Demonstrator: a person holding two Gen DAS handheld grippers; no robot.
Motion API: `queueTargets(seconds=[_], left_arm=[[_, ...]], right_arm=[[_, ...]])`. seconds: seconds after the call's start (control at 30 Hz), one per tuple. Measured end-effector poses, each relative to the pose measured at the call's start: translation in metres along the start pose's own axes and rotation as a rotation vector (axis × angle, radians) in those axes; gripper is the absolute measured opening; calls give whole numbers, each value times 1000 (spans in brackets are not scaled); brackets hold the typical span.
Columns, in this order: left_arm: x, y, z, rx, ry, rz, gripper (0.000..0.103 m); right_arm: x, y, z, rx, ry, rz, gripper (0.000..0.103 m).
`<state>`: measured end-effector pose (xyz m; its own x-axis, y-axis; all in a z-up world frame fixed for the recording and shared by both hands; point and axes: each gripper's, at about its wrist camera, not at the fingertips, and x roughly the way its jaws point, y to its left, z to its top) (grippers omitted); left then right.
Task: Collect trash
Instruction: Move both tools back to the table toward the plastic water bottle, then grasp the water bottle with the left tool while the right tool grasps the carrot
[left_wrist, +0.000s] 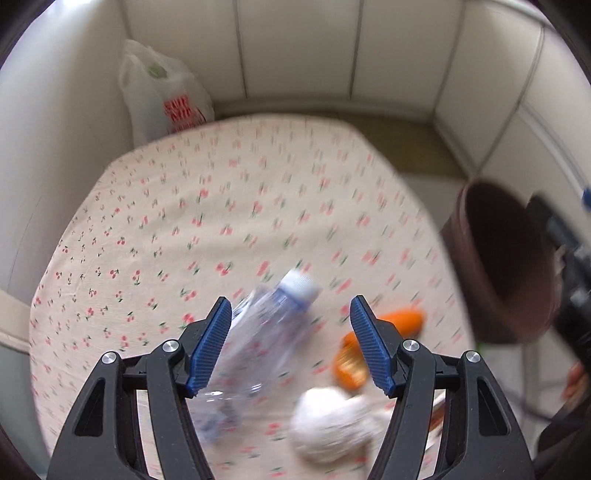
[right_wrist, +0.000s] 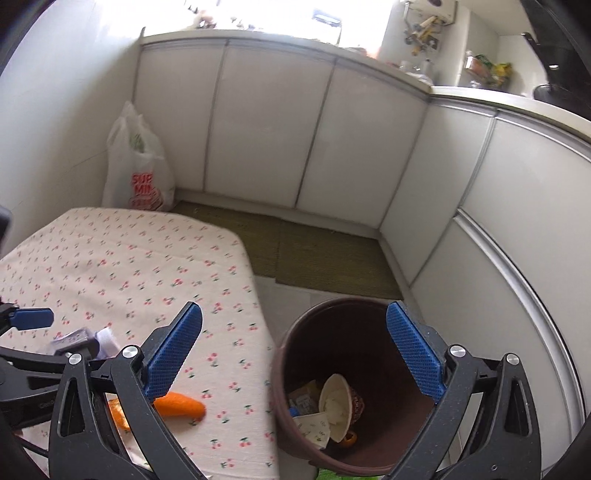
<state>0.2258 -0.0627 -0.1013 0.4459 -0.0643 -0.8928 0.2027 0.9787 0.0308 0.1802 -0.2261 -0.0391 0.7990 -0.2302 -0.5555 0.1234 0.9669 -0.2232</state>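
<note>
white shopping bag (right_wrist: 138, 173), cabinet doors (right_wrist: 266, 129), floor mat (right_wrist: 325, 254)

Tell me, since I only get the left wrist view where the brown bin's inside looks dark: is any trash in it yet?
Observer: Yes. The right wrist view looks down into the bin; a paper bowl and small cartons lie at its bottom.
Operator: Is the right gripper carrying anything?
Observer: No. The right gripper is open and empty, and the bin shows between its fingers.
</note>
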Motion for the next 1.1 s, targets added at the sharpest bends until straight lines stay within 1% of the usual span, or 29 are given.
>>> queueTargets(seconds=[0.07,0.13,0.17,0.2,0.27,0.33,0.4,0.47,0.5,0.53,0.57,0.63,0.67,0.73,0.83,0.87,0.93,1.0,1.03,1.1], left_arm=[[14,7,-2,57,73,5,66],[24,12,-5,106,119,15,66],[28,14,-7,123,132,20,67],[33,17,-7,142,150,19,71],[40,23,-9,156,178,7,73],[48,26,-11,175,219,-17,73],[50,30,-14,190,219,-22,73],[50,35,-18,185,211,-52,71],[49,39,-19,176,208,-67,71],[49,42,-21,168,207,-79,71],[48,46,-23,160,209,-95,70],[45,53,-28,152,214,-117,68],[43,56,-31,149,214,-127,67],[38,65,-40,144,212,-148,65],[31,78,-52,125,200,-164,62],[27,85,-57,106,195,-176,60],[21,95,-64,74,187,-193,60],[18,103,-69,50,178,-205,60],[16,106,-71,37,173,-212,60],[15,113,-75,2,167,-240,60]], right_arm=[[3,3,-1,-5,24,19,96],[8,7,-2,-7,60,52,96],[11,8,-3,0,87,82,96],[15,10,-5,9,118,114,96],[23,15,-9,23,179,173,96],[31,21,-15,41,240,230,96],[39,26,-20,83,314,291,96],[50,32,-27,133,394,347,96],[53,36,-29,139,418,365,96],[57,42,-33,121,443,373,96],[60,49,-33,88,449,369,96],[61,63,-35,-19,455,370,96],[62,77,-38,-125,463,384,96],[64,93,-44,-265,468,401,96],[64,115,-58,-512,446,445,95],[65,116,-60,-551,452,462,95],[67,116,-65,-600,479,489,93],[73,115,-69,-618,511,503,84],[76,115,-70,-608,531,519,76],[82,115,-70,-568,571,570,68]])
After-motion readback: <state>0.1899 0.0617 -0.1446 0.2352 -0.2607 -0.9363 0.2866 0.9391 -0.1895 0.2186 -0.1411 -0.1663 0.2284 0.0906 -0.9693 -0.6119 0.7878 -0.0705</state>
